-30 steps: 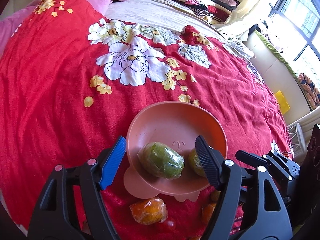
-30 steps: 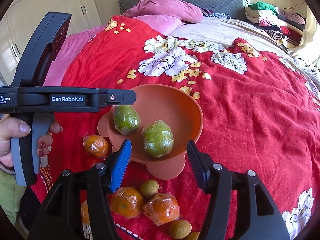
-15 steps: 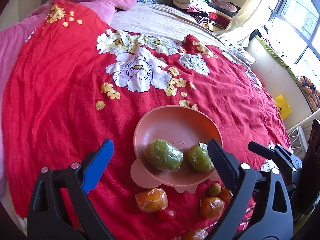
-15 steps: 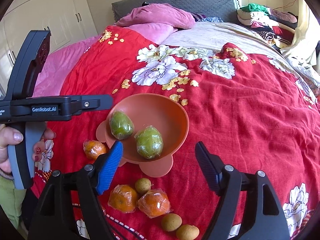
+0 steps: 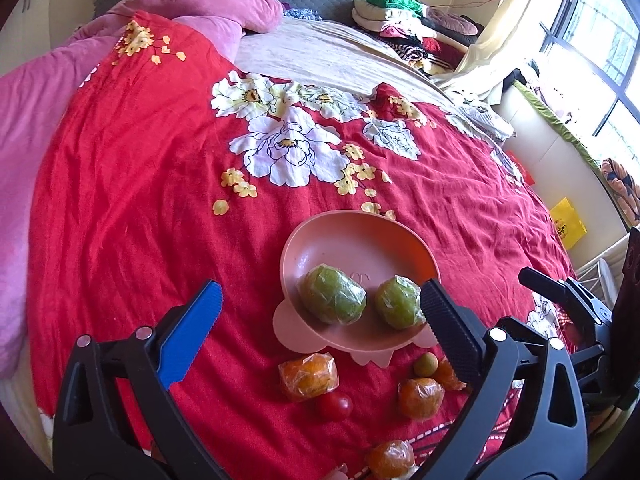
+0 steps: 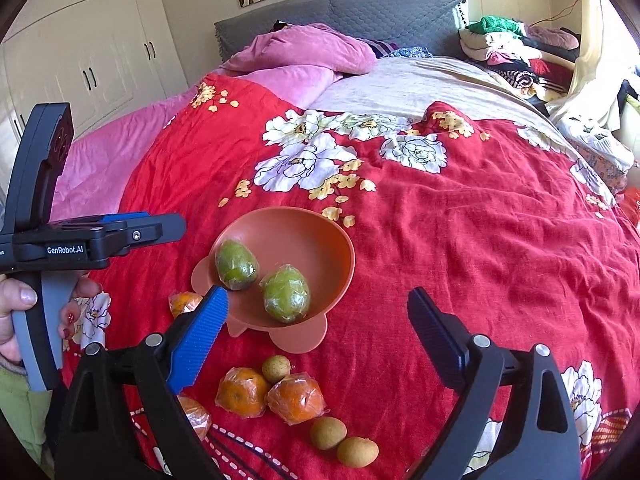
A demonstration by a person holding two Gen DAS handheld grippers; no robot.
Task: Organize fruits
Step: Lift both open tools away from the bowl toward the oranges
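A pink bowl (image 5: 360,232) (image 6: 312,228) sits on the red floral bedspread and holds two wrapped green fruits (image 5: 332,300) (image 6: 285,294). Wrapped oranges (image 5: 309,376) (image 6: 296,398), a small red tomato (image 5: 335,406) and small tan fruits (image 6: 328,433) lie on the cloth in front of the bowl. My left gripper (image 5: 320,324) is open and empty, above and short of the bowl. My right gripper (image 6: 316,328) is open and empty, above the loose fruit. The left gripper body (image 6: 80,240) shows at the left of the right wrist view.
The bedspread (image 5: 120,200) covers the bed. Pink pillows (image 6: 304,52) and a grey headboard (image 6: 392,16) lie at the far end. Folded clothes (image 6: 516,48) pile at the far right. White wardrobes (image 6: 88,64) stand to the left, a window (image 5: 592,52) to the right.
Both grippers have drawn back and risen from the bowl, jaws opened wider. The bowl looks smaller and more loose fruit in front of it has come into view.
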